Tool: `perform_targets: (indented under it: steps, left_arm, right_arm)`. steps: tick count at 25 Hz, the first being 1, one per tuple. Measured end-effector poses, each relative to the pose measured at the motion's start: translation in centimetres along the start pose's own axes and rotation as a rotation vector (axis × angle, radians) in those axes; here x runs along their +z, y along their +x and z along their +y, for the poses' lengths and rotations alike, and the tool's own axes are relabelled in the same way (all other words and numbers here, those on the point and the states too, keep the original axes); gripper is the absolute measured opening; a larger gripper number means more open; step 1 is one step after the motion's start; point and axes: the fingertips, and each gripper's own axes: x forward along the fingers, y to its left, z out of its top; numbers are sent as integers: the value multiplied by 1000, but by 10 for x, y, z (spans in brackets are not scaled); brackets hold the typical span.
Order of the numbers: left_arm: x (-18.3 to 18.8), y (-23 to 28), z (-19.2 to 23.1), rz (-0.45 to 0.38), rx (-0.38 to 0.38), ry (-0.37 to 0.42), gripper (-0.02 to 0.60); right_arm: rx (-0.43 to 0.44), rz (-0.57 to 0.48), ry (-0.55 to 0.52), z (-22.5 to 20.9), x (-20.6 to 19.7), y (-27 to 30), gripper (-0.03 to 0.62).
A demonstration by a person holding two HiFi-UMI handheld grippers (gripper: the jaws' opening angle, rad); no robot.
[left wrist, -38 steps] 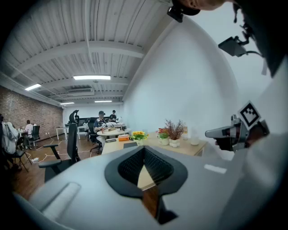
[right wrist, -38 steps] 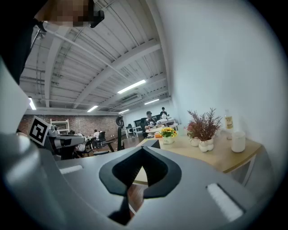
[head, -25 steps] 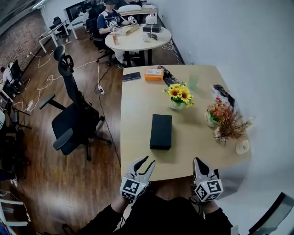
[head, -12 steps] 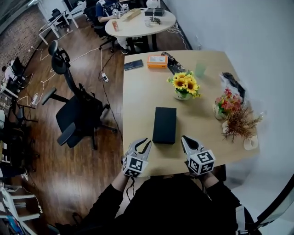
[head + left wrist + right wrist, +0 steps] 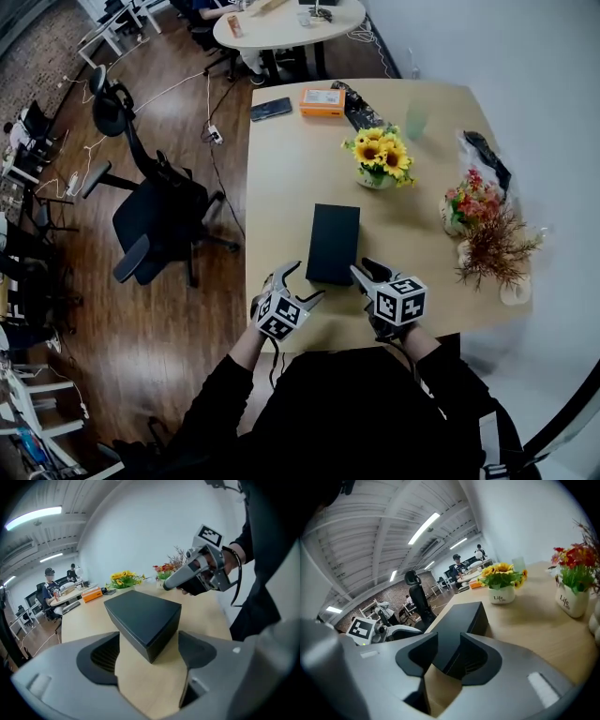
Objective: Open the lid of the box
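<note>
Table [image 5: 291, 159], hand-held grippers [image 5: 309, 280] [image 5: 361, 267] just opened near box [image 5: 334, 242]

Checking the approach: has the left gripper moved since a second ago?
Yes: the left gripper went from the table's near edge up to the black box's near corner. Its jaws have just been opening, that corner between them, untouched.

Box [image 5: 333, 242] on table [image 5: 281, 169] (sunflowers [image 5: 380, 155] behind), left gripper [image 5: 303, 281] and right gripper [image 5: 364, 268] at its near corners
</note>
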Motion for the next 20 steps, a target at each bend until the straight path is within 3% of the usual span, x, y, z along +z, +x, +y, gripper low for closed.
perform_targets:
  steps: [4,8,10,13,20]
  left_arm:
    - [1,22,1,40,-25,6,376]
    - [7,25,-2,12,11,-104,322]
    - [8,25,-6,-5,37,-137,322]
    - [7,25,-8,-10,52,-148,322]
    - [8,24,-8,11,49,-126,322]
  right_arm:
    - [-3,42,27,-4,-3,23,197]
    - [-28,67,25,-5,-10,33,253]
    - [-71,82,-17,-10,-12,32,239]
    - [-130,106,-60,-18,-13,31,150]
    - [-192,102,-8,-21,-13,30,170]
